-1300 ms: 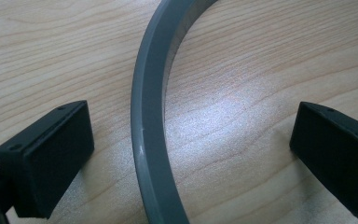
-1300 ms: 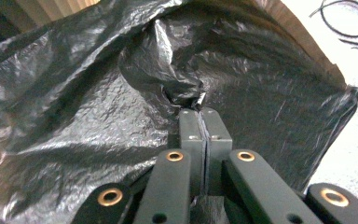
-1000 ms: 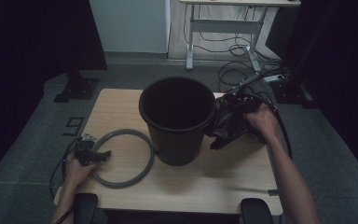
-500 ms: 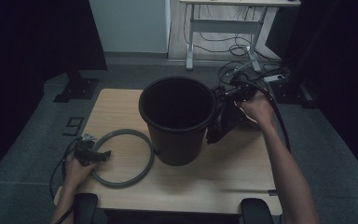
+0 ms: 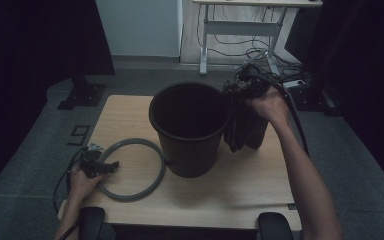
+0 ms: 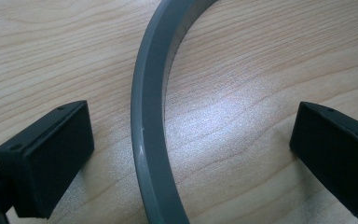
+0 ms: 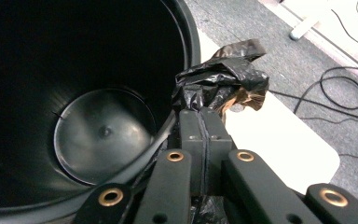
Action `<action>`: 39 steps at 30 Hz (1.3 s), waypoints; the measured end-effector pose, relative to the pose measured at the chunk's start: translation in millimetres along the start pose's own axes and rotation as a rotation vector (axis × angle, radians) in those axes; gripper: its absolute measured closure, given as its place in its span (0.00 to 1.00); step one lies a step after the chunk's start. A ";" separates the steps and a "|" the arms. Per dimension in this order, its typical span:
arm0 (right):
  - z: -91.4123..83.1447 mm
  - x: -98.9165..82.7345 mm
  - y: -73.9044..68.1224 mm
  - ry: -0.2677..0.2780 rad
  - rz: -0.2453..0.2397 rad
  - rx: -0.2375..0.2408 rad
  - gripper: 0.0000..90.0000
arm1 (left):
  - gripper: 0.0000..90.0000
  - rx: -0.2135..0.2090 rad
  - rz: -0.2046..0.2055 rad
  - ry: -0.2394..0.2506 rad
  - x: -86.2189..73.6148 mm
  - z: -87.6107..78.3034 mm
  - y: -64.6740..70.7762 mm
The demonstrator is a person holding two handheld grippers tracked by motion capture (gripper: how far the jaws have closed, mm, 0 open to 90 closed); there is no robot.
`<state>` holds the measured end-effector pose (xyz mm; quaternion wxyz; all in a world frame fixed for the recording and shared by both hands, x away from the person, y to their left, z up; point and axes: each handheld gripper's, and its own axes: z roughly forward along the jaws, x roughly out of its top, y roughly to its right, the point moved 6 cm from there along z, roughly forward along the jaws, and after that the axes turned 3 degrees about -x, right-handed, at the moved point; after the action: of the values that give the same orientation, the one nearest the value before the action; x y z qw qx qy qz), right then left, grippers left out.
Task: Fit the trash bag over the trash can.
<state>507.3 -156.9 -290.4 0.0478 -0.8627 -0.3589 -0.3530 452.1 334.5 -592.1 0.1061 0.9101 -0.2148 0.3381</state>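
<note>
While our right tool stays out beside the bin, we have its jaws pressed tight together on a bunched black bin bag, which hangs down the bin's right side above the worktop. From the right gripper view the crumpled plastic sprouts just past the closed jaws, right at the bin's rim, and the bin's bottom sits bare and shiny below.

Over on the left, our left tool rests low on the worktop with its jaws standing wide apart, straddling the grey ring, pads clear of it on both sides. That ring lies flat, just beside the bin's base.

Now, lining this bin looks like the job, so we judge the bag needs carrying over the mouth with the grip kept firm; thin film slips easily. We want the bulk dropping inside, not draped down the outer wall. Best to aim for the centre of the opening, lower gently, and let go only once the plastic is well down. The ring, we reckon, waits to clamp the bag's edge afterwards.
</note>
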 end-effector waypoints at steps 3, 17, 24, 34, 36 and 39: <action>-2.4 6.7 -5.6 0.004 -0.012 0.004 0.99 | 0.00 0.000 0.000 0.000 0.0 0.0 0.0; 0.1 43.8 -44.0 0.027 -0.094 0.064 0.99 | 0.00 0.000 0.000 0.000 0.0 0.0 0.0; 16.1 64.7 -74.7 0.024 -0.137 0.135 0.99 | 0.00 0.000 0.000 0.001 0.0 0.0 0.0; 55.1 83.4 -121.8 -0.011 -0.200 0.218 0.99 | 0.00 -0.001 0.000 0.001 0.0 0.1 0.0; 64.9 83.4 -130.3 -0.025 -0.207 0.232 0.99 | 0.00 -0.002 0.002 0.000 0.1 0.1 0.0; 79.4 82.1 -142.8 -0.038 -0.216 0.266 0.99 | 0.00 -0.004 0.004 0.001 0.3 0.3 0.2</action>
<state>500.1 23.2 -321.3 0.1168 -0.8117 -0.4939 -0.2891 452.3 334.2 -592.1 0.1072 0.9093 -0.2171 0.3385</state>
